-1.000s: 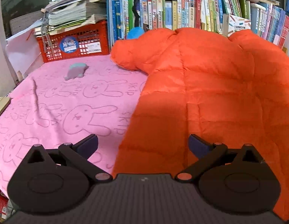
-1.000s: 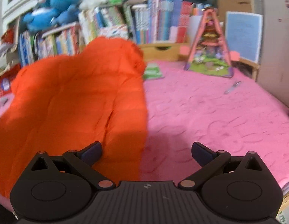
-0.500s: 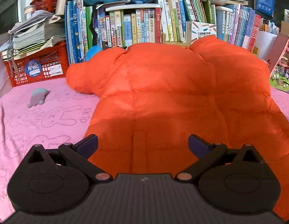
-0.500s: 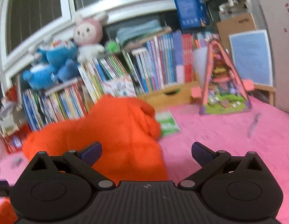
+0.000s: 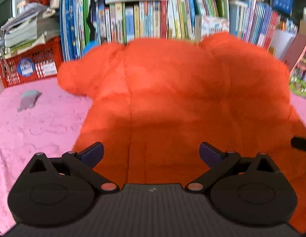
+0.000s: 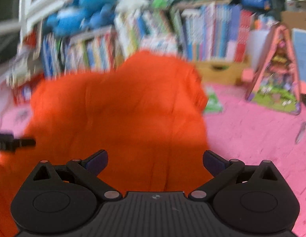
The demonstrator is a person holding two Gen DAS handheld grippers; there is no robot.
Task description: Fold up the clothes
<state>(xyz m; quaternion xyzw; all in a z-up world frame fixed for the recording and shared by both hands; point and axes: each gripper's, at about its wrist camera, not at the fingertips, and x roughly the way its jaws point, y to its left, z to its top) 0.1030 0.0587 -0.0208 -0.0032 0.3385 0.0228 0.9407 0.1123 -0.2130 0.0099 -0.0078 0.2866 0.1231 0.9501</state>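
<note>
Taking the orange jacket [image 5: 182, 102] as the landmark and reading from its left: the pink bed sheet [image 5: 34, 130] shows bare to the left of it, with a small grey toy [image 5: 28, 99] lying well off the jacket's left sleeve and a red crate [image 5: 28, 65] behind that. The left tongs [image 5: 151, 152] hang over the jacket's near hem, jaws spread wide and gripping nothing. A second ago these tongs looked mostly at the sheet with the jacket off to the right; now the jacket's centre seam runs almost between the fingers, so they have swung in over the garment.

The jacket itself lies spread flat on the bed, collar end toward the bookshelf [image 5: 153, 15], both sleeves puffed out at the far corners, no fold made yet.

To the right, the right tongs [image 6: 154, 162] are likewise released and empty, over the jacket's near right part. Half a second ago this view was tilted up at the shelves; now it has dropped back toward the cloth, though heavy blur makes fine detail impossible to read. Right of the jacket lie more sheet and a triangular toy house [image 6: 275, 79].

My reading: both tongs have squared up to the hem, which suits a two-handed grasp of the bottom edge to begin the first fold.
</note>
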